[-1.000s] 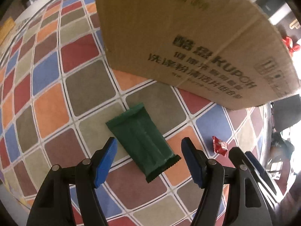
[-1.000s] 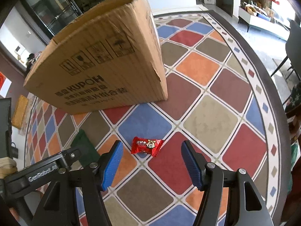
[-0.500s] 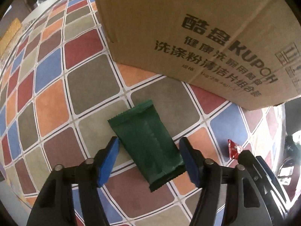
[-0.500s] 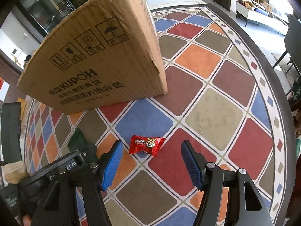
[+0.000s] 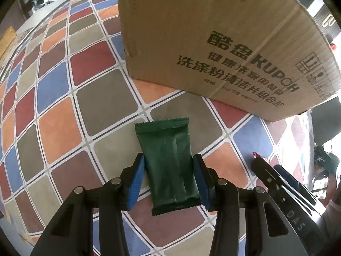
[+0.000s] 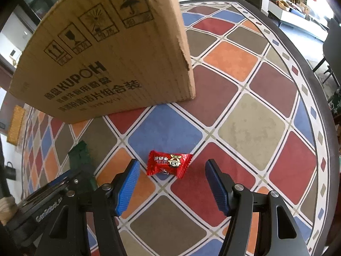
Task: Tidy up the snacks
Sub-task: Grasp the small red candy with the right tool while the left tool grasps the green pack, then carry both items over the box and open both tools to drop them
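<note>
A dark green snack packet (image 5: 169, 160) lies on the checkered tablecloth, and my left gripper (image 5: 169, 181) has its blue pads against both long sides of it, shut on it. The packet's far end also shows in the right wrist view (image 6: 79, 156). A small red candy (image 6: 169, 164) lies between and just ahead of my right gripper's (image 6: 172, 183) fingers, which are open and do not touch it. A large cardboard box (image 5: 213, 38) stands behind both snacks; it also shows in the right wrist view (image 6: 102, 59).
The round table with its checkered cloth (image 6: 251, 119) curves away to a dark rim on the right. The right gripper's body (image 5: 283, 189) shows at the right of the left wrist view, with a sliver of the red candy (image 5: 259, 155).
My left gripper has moved forward over the green packet and closed on its sides; the packet now lies straight between the pads. My right gripper has come closer to the red candy.
</note>
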Tool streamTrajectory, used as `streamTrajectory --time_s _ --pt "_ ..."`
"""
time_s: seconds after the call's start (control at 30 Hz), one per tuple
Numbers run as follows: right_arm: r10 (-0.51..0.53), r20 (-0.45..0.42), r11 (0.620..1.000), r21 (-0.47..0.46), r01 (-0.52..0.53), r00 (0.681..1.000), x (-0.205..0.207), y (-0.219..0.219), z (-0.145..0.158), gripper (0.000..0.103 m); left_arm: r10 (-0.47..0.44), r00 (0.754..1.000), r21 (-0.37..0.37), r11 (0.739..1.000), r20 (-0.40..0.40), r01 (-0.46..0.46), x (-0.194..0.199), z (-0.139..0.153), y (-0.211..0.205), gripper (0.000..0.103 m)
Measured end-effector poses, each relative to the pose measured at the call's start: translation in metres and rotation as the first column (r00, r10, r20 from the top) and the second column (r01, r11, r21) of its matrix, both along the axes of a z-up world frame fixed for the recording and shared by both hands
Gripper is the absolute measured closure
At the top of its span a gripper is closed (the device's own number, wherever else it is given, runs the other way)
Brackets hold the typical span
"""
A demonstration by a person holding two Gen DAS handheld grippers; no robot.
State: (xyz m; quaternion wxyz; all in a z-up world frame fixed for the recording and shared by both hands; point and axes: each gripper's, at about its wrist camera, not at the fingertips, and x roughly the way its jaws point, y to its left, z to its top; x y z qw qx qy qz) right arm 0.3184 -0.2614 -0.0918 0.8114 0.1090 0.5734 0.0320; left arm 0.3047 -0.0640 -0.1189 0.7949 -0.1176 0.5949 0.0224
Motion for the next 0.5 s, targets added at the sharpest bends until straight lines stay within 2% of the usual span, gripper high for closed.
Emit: streamTrajectory --time_s 0.17,0.27,0.4,0.5 --pt "-0.003 -0.002 1.0 -0.015 0.003 1.0 0.006 0.006 -0.003 0.041 -0.047 0.999 -0.009 0.999 0.015 0.047 0.0 0.008 -0.001 0.058" --pt "0.006 -0.003 0.999 -0.053 -0.006 1.0 0.007 0.011 -0.003 0.051 -0.057 0.998 -0.014 0.998 0.031 0.057 0.0 0.012 0.002 0.058" --pt "0.007 0.004 0.998 -0.066 -0.007 1.0 0.009 0.014 -0.004 0.069 -0.073 0.996 -0.019 0.997 0.045 0.074 0.003 0.021 0.005 0.058" --pt "0.007 0.007 0.999 -0.05 -0.006 1.0 0.008 0.014 -0.004 0.073 -0.086 0.995 -0.025 0.996 0.056 0.088 -0.003 0.025 0.005 0.058"
